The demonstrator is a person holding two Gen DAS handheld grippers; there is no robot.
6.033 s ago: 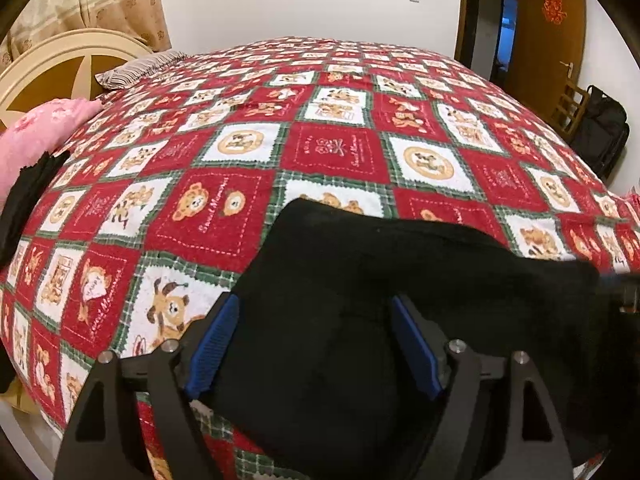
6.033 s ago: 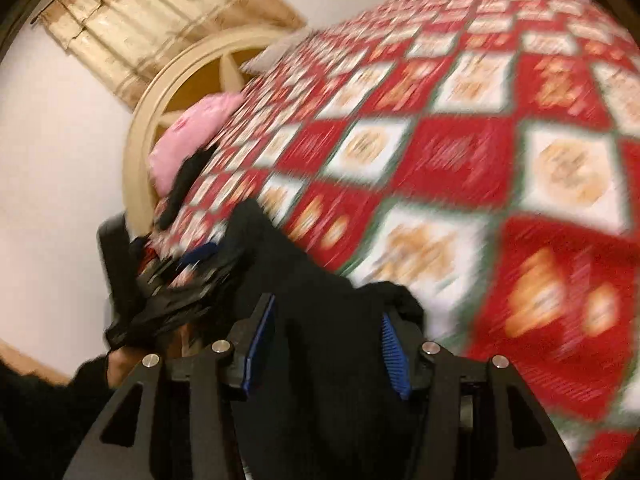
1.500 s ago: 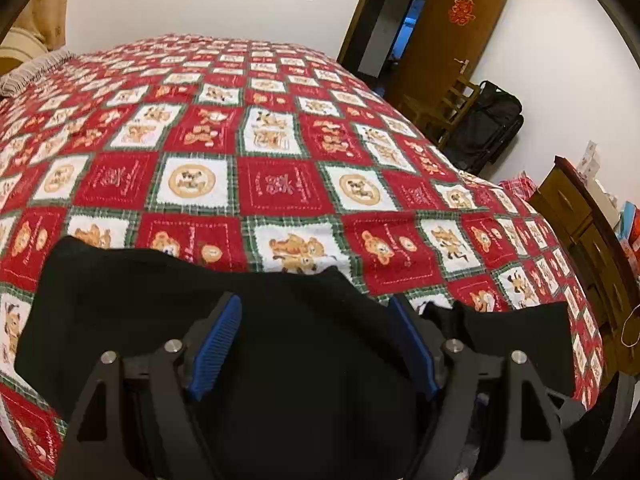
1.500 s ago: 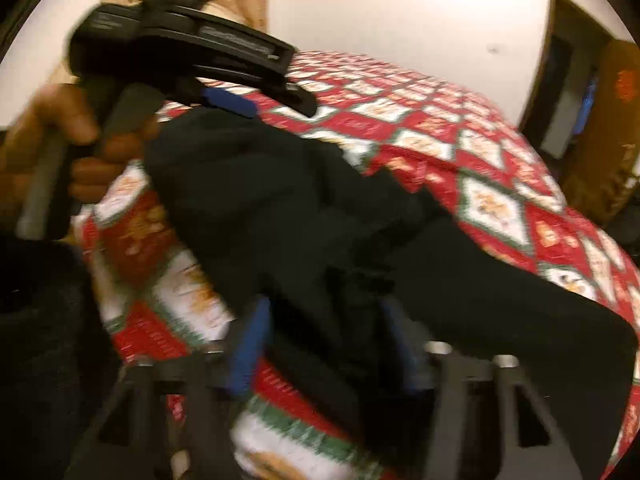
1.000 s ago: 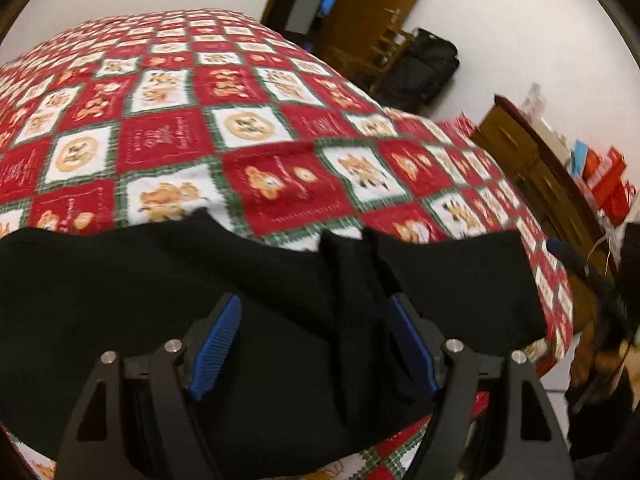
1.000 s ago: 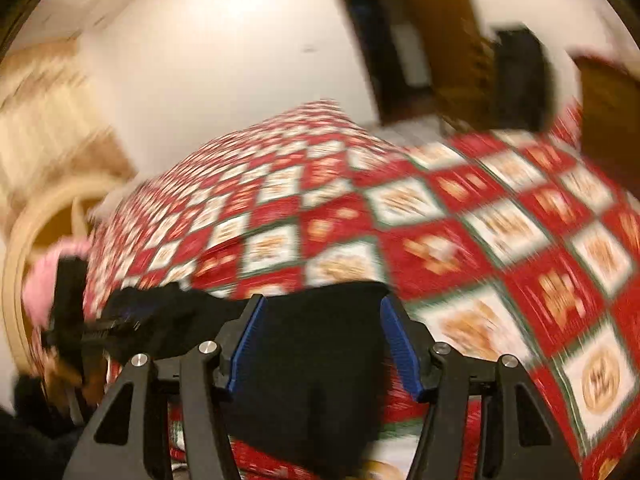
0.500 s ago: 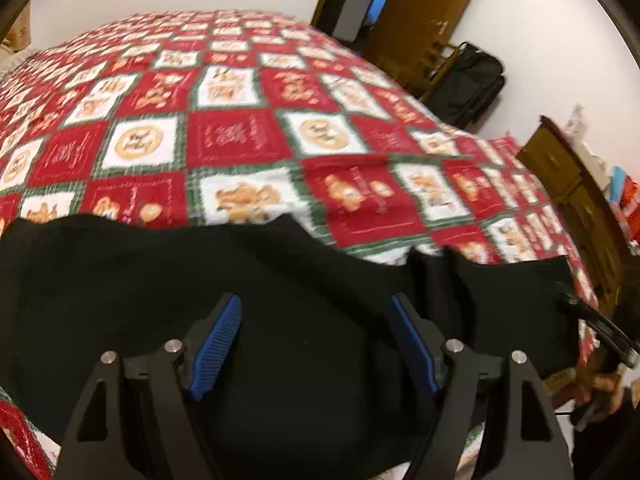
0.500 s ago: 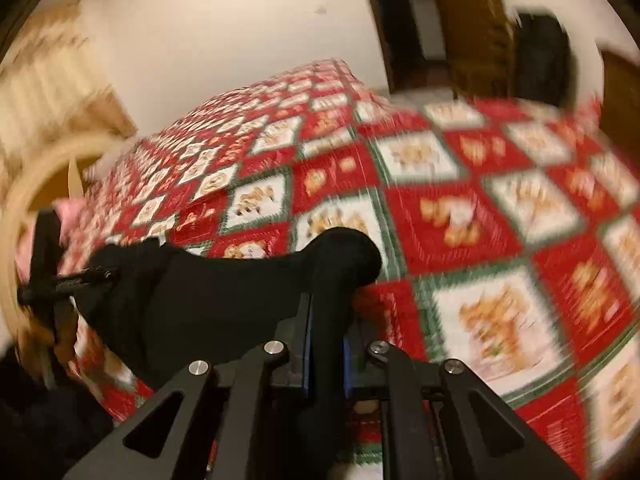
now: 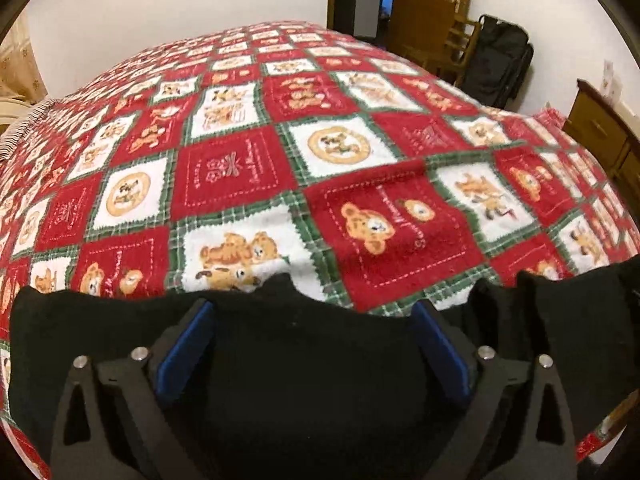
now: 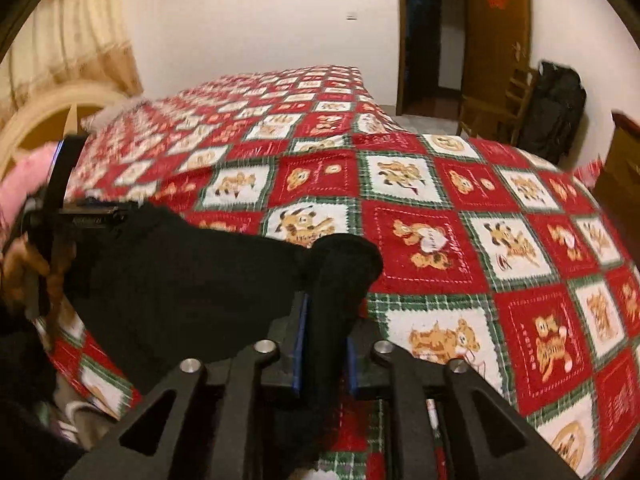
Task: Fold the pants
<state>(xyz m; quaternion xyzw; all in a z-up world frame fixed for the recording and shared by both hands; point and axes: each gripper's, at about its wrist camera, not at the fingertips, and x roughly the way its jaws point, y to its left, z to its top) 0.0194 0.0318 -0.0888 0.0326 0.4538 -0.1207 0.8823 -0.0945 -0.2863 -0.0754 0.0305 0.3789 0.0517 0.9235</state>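
Now right hand-held gripper [image 10: 323, 340] clamps bunched black pants [image 10: 192, 276]; jaws just widened.

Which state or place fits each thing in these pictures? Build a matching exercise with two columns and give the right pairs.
Things:
1. left gripper
2. right gripper
3. black fabric pants
4. black bag

States or places:
A. jaws closed on a bunch of dark cloth
B. beside the wooden chair by the far wall
C. jaws wide apart, having just opened further
D. lying on the red patchwork bedspread

Pairs: 1-C, 2-A, 3-D, 4-B
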